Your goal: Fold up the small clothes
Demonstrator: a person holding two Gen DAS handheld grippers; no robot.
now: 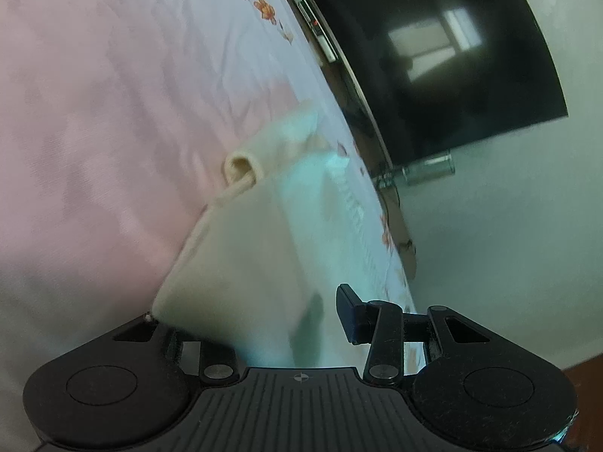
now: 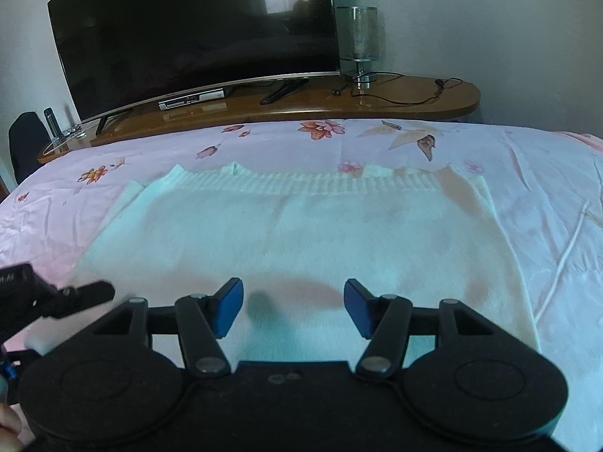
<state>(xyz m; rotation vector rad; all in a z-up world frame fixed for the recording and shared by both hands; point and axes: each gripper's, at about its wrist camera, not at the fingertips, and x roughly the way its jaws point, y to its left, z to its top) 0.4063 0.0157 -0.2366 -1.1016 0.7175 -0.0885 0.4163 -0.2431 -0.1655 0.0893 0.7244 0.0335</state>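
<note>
A cream knitted sweater (image 2: pixel 294 233) lies spread flat on the bed, its ribbed hem (image 2: pixel 301 182) toward the far edge. My right gripper (image 2: pixel 294 307) is open and empty, hovering just above the sweater's near part. In the left wrist view my left gripper (image 1: pixel 264 316) is open around a lifted edge of the sweater (image 1: pixel 241 256). The cloth drapes over and hides the left finger; the right finger (image 1: pixel 348 314) stands apart from it. A cuffed sleeve (image 1: pixel 245 167) lies beyond. The left gripper also shows in the right wrist view (image 2: pixel 56 297) at the sweater's left edge.
The bed has a pink floral sheet (image 2: pixel 546 173). Behind it a wooden shelf (image 2: pixel 414 103) carries a large dark TV (image 2: pixel 196 34), a set-top box (image 2: pixel 192 98), a glass lamp (image 2: pixel 357 37) and cables. A dark chair (image 2: pixel 26 139) stands far left.
</note>
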